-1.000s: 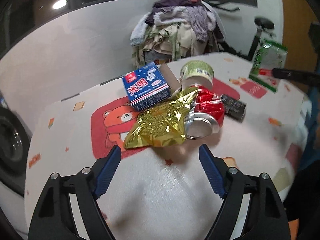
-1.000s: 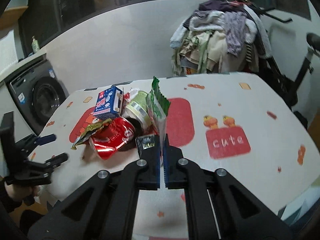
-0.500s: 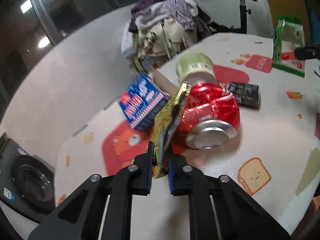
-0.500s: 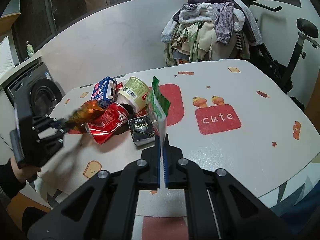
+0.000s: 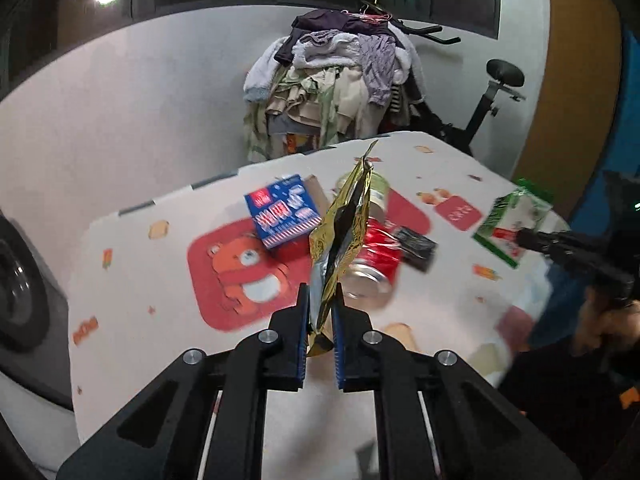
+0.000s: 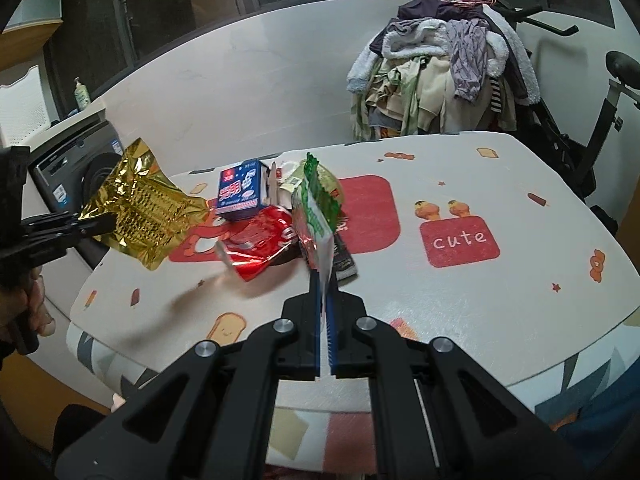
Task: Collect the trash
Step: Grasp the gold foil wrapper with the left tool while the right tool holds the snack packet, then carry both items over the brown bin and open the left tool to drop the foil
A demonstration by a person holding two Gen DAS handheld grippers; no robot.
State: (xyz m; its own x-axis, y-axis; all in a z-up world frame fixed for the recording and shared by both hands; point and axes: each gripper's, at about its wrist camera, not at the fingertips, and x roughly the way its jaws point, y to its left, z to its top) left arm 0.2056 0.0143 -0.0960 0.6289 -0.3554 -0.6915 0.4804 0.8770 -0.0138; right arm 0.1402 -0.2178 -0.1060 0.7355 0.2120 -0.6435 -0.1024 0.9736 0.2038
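The table (image 6: pixel 500 184) cover is showing a red patch reading "cute" (image 6: pixel 460 240); the blue carton (image 6: pixel 240 190) is carrying Chinese characters. The left gripper (image 5: pixel 321 316) is clamping the gold foil bag (image 5: pixel 340 236) between its fingers, clear of the table. The right gripper (image 6: pixel 324 312) is pinching the green-and-white wrapper (image 6: pixel 316 212) upright above the crushed red can (image 6: pixel 260 240).

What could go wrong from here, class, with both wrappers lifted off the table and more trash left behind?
1. The gold wrapper is pinched only at its bottom corner by the left hand-held gripper; slick foil could slip out.
2. The green packet is likewise held by a thin edge in the right hand-held gripper.
3. The crushed red can lies on its side and might roll if bumped.
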